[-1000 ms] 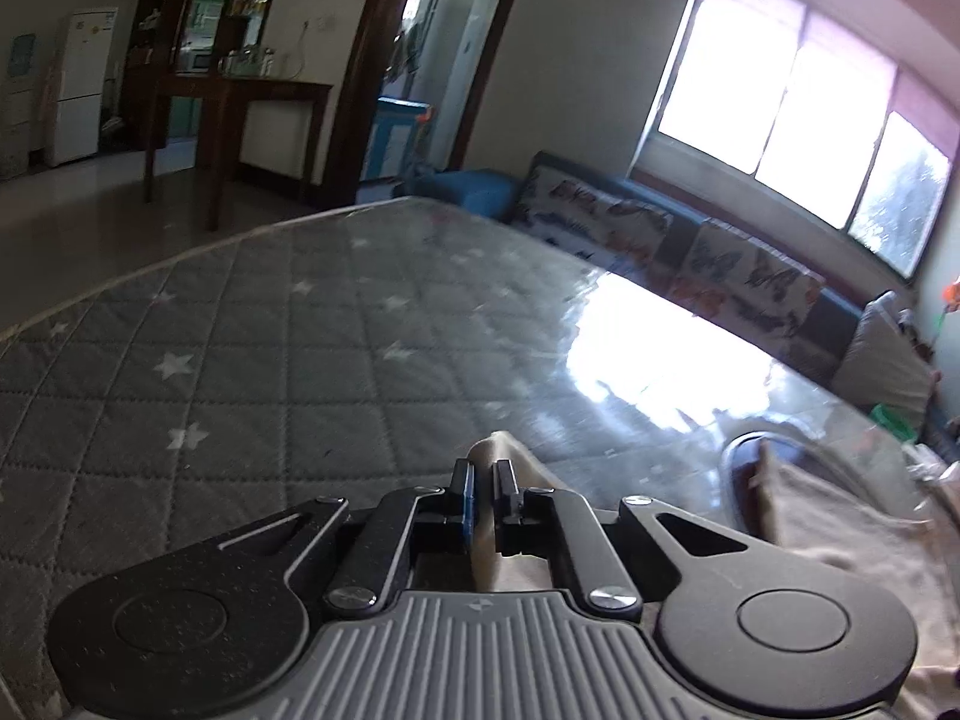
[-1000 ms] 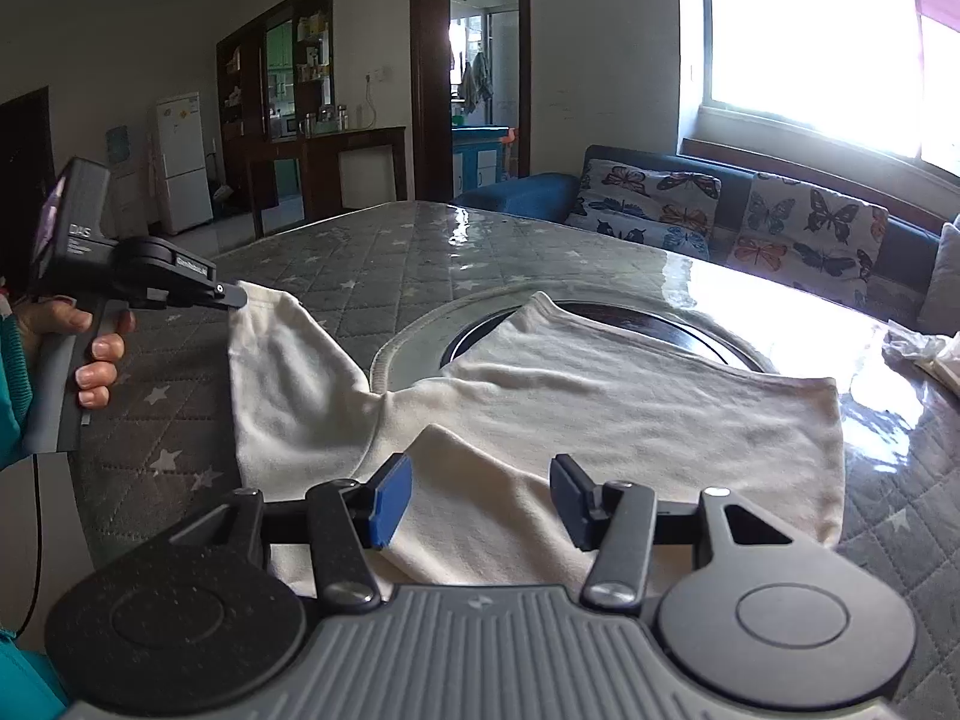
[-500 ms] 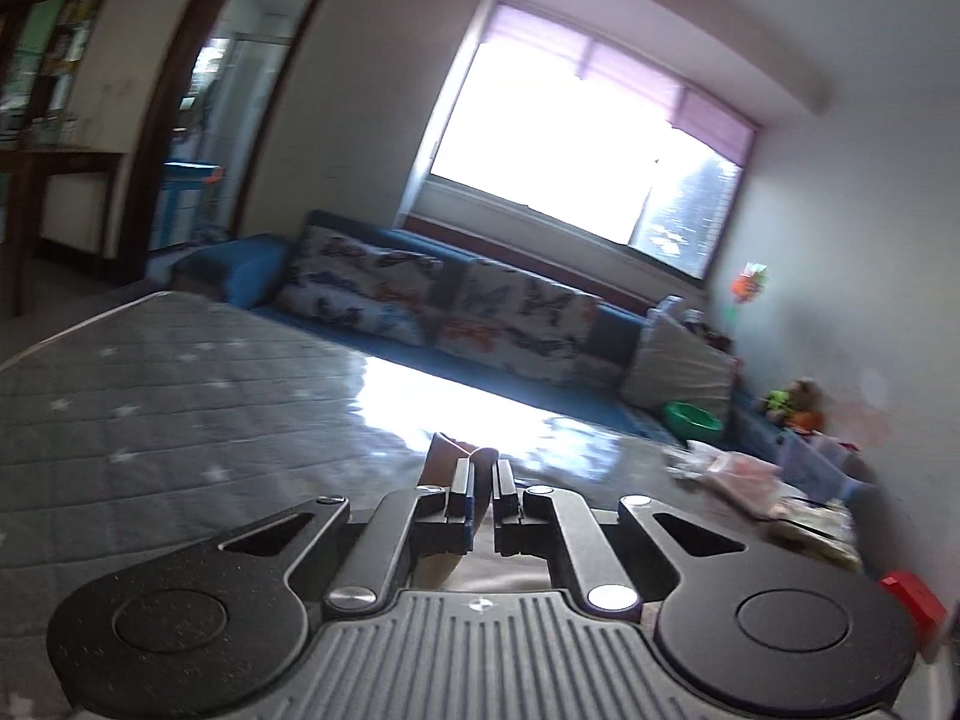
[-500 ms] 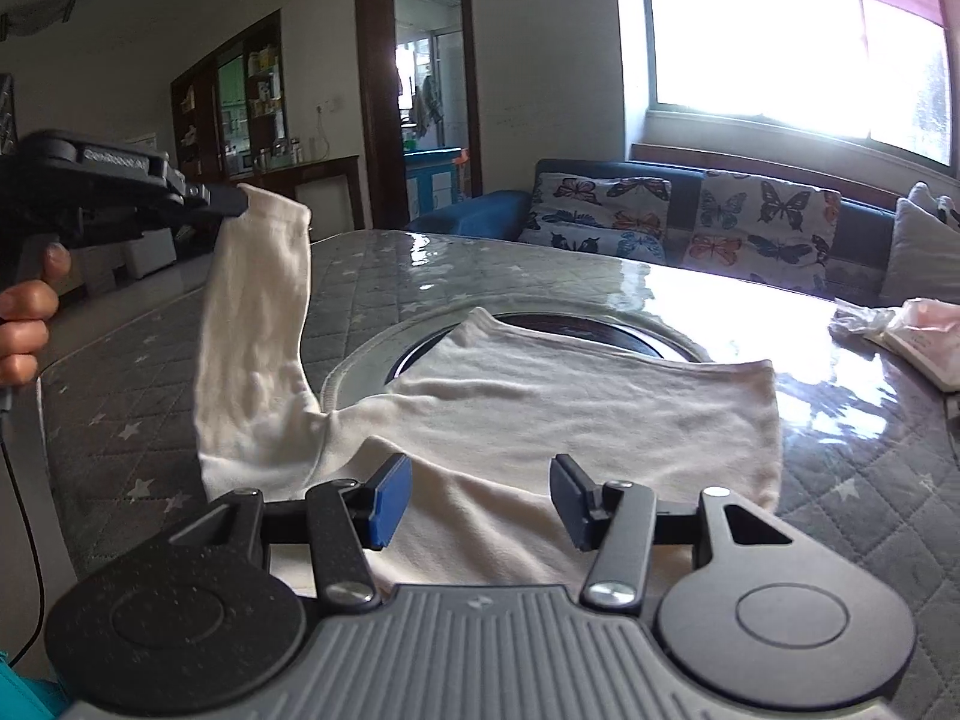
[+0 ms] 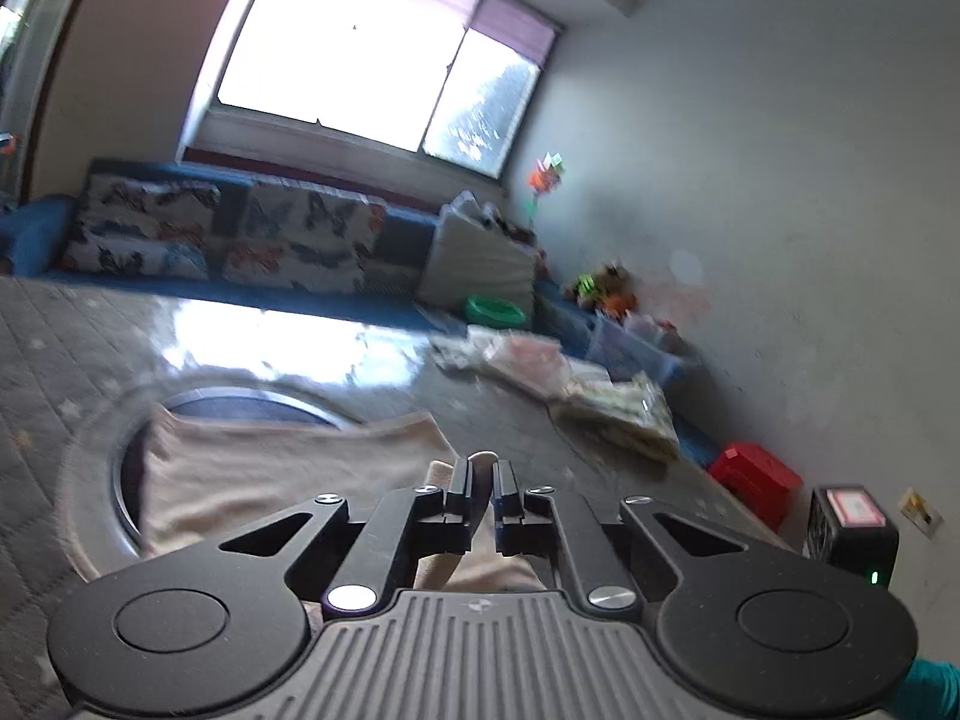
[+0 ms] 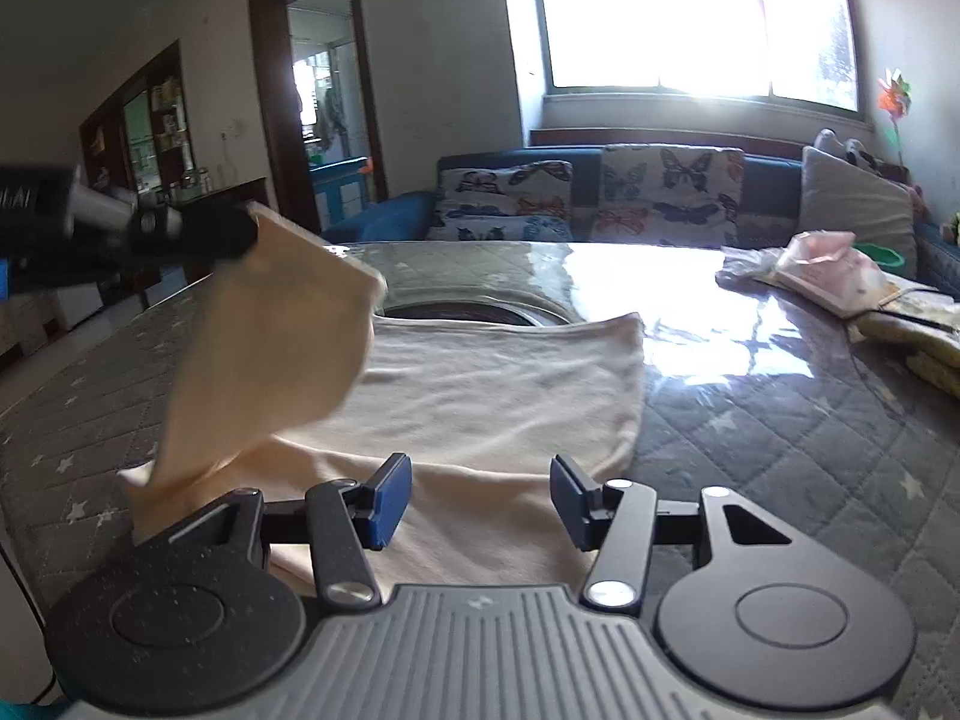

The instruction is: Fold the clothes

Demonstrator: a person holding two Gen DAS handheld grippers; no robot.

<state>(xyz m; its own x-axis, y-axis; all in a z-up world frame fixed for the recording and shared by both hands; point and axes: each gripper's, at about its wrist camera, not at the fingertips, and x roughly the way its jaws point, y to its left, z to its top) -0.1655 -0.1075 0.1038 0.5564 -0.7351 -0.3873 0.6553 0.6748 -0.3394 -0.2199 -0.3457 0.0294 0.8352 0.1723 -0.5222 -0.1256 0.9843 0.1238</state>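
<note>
A cream shirt point(image 6: 492, 396) lies flat on the grey star-quilted table point(image 6: 810, 450), partly over a round inset. My left gripper point(image 5: 478, 480) is shut on the end of the shirt's sleeve point(image 5: 482, 461). In the right wrist view the left gripper point(image 6: 198, 234) holds that sleeve point(image 6: 276, 348) lifted above the shirt's left side, swung over the body. My right gripper point(image 6: 480, 495) is open and empty, low over the shirt's near edge. The shirt body also shows in the left wrist view point(image 5: 270, 468).
Several folded clothes and bags point(image 6: 840, 282) lie at the table's right side. A sofa with butterfly cushions point(image 6: 600, 198) stands behind the table under a bright window. A red box point(image 5: 756, 480) and a black device point(image 5: 852, 528) sit by the right wall.
My left gripper has lifted the sleeve off the table and swung it right, over the shirt body. My right gripper has stayed open over the near edge.
</note>
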